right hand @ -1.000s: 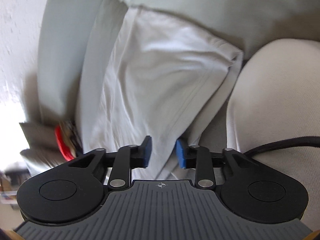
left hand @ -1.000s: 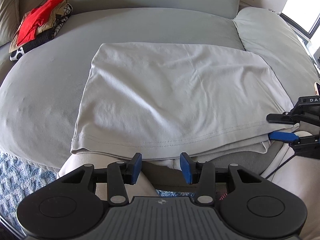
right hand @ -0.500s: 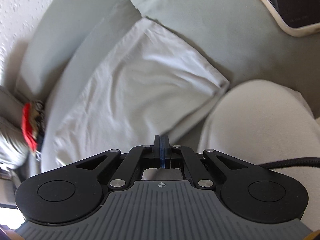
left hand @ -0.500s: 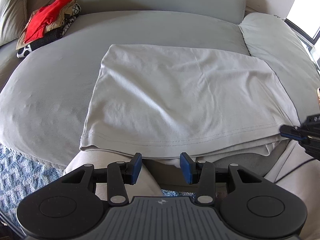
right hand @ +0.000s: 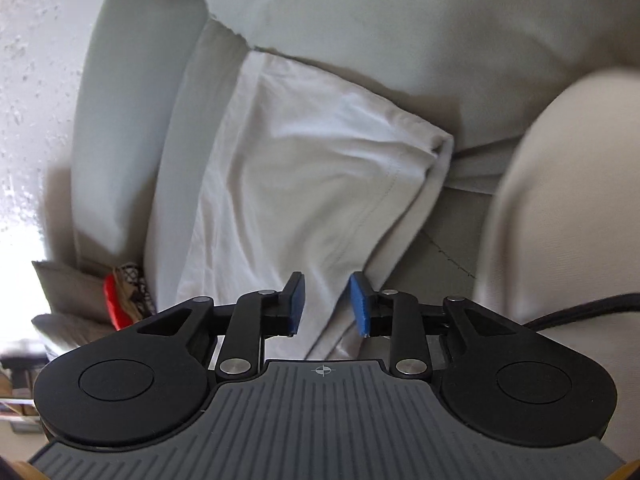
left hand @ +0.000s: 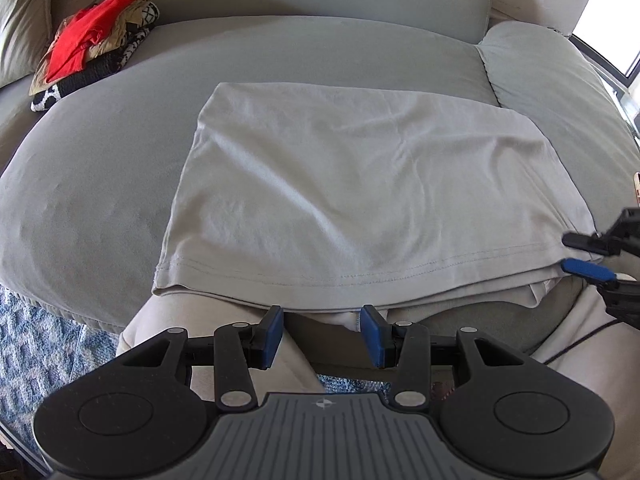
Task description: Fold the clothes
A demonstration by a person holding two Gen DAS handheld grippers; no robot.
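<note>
A pale grey folded garment [left hand: 360,200] lies flat on the grey sofa cushion [left hand: 100,184], its stitched hem towards me. My left gripper [left hand: 322,334] hangs just short of that hem, open, with nothing between its blue pads. My right gripper [left hand: 582,255] is at the garment's near right corner, one finger above the hem and one blue pad below it. In the right wrist view the garment [right hand: 300,184] runs away from my right gripper [right hand: 326,306]; its jaws are opening, the cloth's edge shows in the gap, and the pads are not pressing on it.
A pile of red, beige and black-and-white clothes [left hand: 92,52] sits at the sofa's far left. A person's legs in beige trousers [left hand: 200,320] are below the cushion's front edge, over a blue rug [left hand: 40,340]. The sofa's arm [left hand: 560,92] rises on the right.
The right gripper went from part open to fully shut and has opened again, coming back in at the garment's near right corner. The left gripper and the garment have stayed put.
</note>
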